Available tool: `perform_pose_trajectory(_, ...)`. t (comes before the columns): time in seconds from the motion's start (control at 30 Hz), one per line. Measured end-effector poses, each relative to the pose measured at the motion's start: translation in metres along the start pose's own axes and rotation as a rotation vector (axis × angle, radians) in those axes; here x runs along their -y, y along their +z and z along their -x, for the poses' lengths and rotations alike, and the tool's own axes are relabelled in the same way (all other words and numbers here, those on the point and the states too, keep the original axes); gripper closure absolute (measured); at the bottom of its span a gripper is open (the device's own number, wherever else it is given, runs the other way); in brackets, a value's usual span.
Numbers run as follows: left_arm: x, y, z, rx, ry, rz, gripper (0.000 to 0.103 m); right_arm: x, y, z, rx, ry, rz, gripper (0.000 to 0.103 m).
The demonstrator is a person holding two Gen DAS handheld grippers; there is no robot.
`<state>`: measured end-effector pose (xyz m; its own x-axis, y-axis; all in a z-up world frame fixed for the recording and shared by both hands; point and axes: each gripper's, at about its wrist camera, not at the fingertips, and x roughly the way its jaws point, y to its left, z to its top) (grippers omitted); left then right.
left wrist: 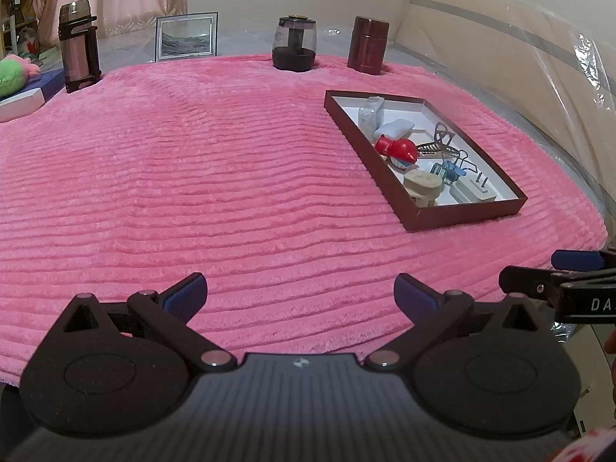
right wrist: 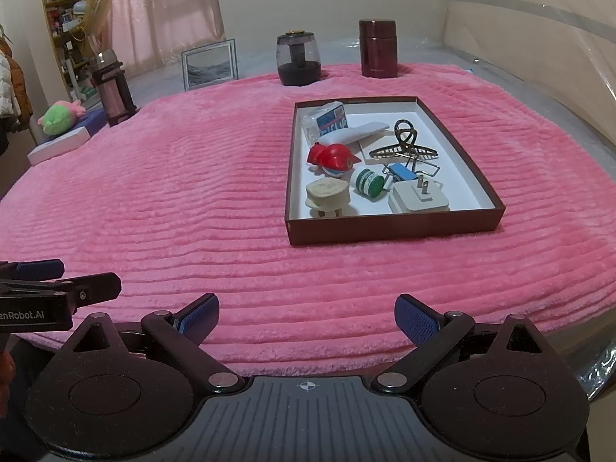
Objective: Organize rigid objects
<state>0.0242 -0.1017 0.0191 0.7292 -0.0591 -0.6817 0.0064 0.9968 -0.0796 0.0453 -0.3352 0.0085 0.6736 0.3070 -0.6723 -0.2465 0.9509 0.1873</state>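
Pink ribbed blanket (right wrist: 192, 211) covers the bed from the near edge to the wall, and we start closest in. Our left gripper (left wrist: 300, 296) hovers low over the blanket, jaws spread wide and holding nothing. Our right gripper (right wrist: 306, 317) sits just beside it, equally wide and empty.

Farther out and toward the right lies the brown tray (right wrist: 392, 231), and every small item we can see is already inside it: a cream plug (right wrist: 327, 194), a white charger (right wrist: 417, 198), a green-and-white roll (right wrist: 367, 183), a blue clip (right wrist: 402, 172), a red cap toy (right wrist: 333, 156), a hair claw (right wrist: 404, 146), a white pouch (right wrist: 354, 133) and a blue-labelled packet (right wrist: 327, 119). No loose piece shows on the blanket, so we judge the sorting to be done or nearly so.

At the far edge stand a flask (right wrist: 113, 88), a photo frame (right wrist: 210, 63), a glass jar (right wrist: 298, 59) and a maroon canister (right wrist: 377, 48). Whether these belong to the task we cannot tell. Anything under our grippers is hidden, and the packet's print is too blurred to read.
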Motion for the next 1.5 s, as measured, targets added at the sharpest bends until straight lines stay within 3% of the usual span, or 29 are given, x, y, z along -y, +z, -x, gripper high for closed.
perform_pose_trajectory(1.5,-0.001,0.003,-0.012,-0.013,-0.016,-0.009,0.001,-0.007,0.004,-0.008,-0.008,0.005,0.006,0.008)
